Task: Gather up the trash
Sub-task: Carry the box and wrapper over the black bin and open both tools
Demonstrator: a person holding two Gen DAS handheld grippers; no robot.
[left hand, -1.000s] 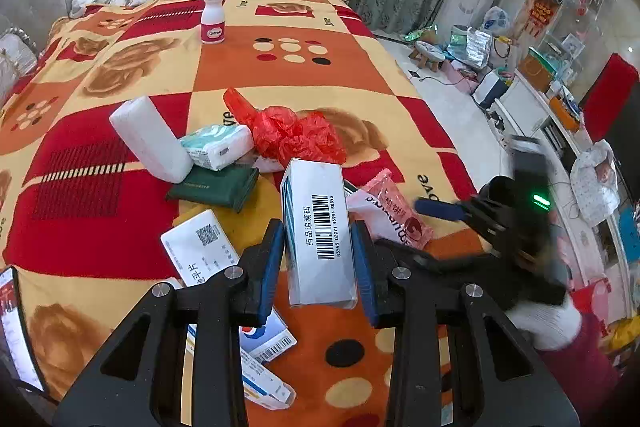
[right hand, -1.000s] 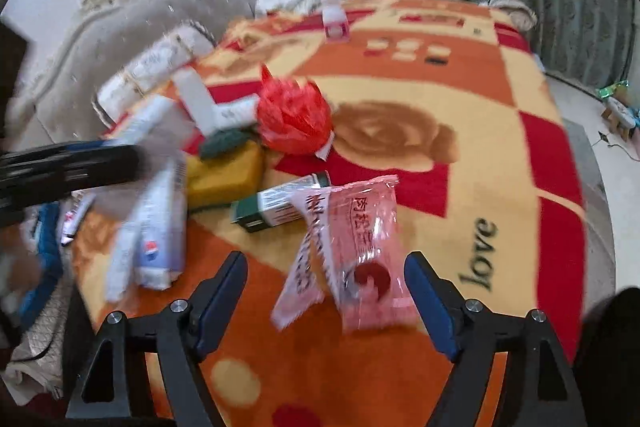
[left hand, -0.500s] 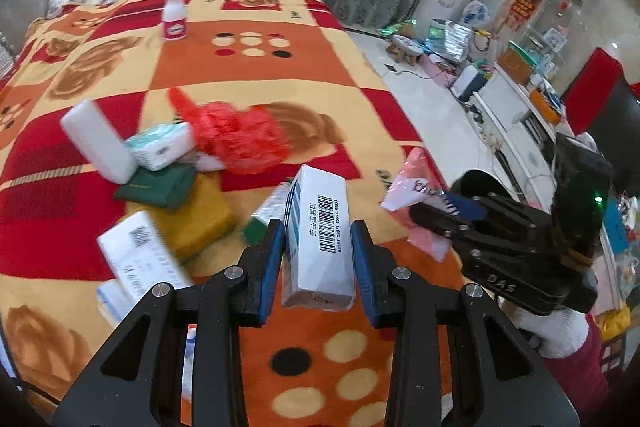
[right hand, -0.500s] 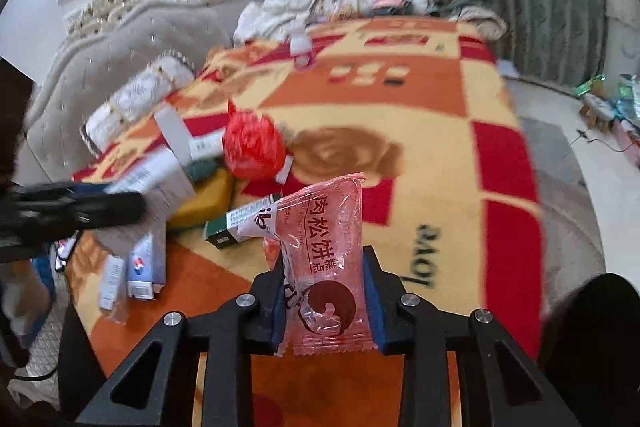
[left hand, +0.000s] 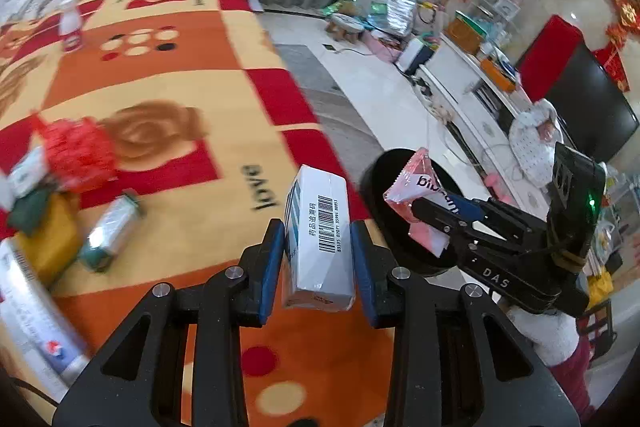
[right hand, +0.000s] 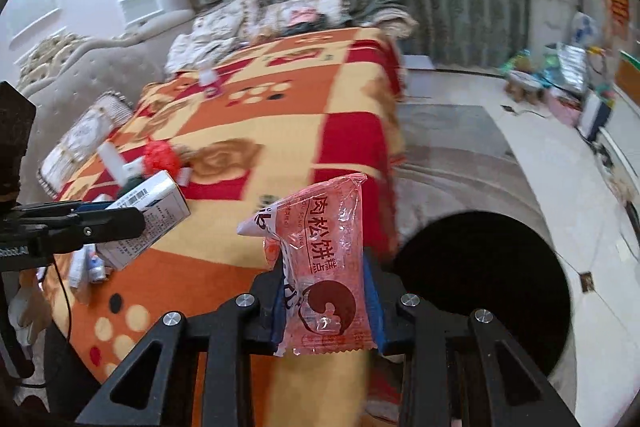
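My left gripper (left hand: pixel 318 255) is shut on a white medicine box (left hand: pixel 320 239) with a barcode, held above the bed's edge. My right gripper (right hand: pixel 326 301) is shut on a pink snack wrapper (right hand: pixel 324 267); in the left wrist view the wrapper (left hand: pixel 412 191) hangs over a round black bin (left hand: pixel 400 219). The bin (right hand: pixel 484 291) stands on the floor beside the bed, to the right of the wrapper. The box also shows at the left of the right wrist view (right hand: pixel 148 215).
On the patterned blanket (left hand: pixel 168 87) lie a red plastic bag (left hand: pixel 76 155), a green-ended tube box (left hand: pixel 112 231), a yellow item (left hand: pixel 52 243), a white carton (left hand: pixel 36 327) and a small white bottle (left hand: pixel 71 27). Cluttered floor and TV cabinet lie to the right.
Both grippers have lifted their items off the blanket and swung right toward the bed's edge. The right gripper closed on the wrapper. The black bin has come into view.
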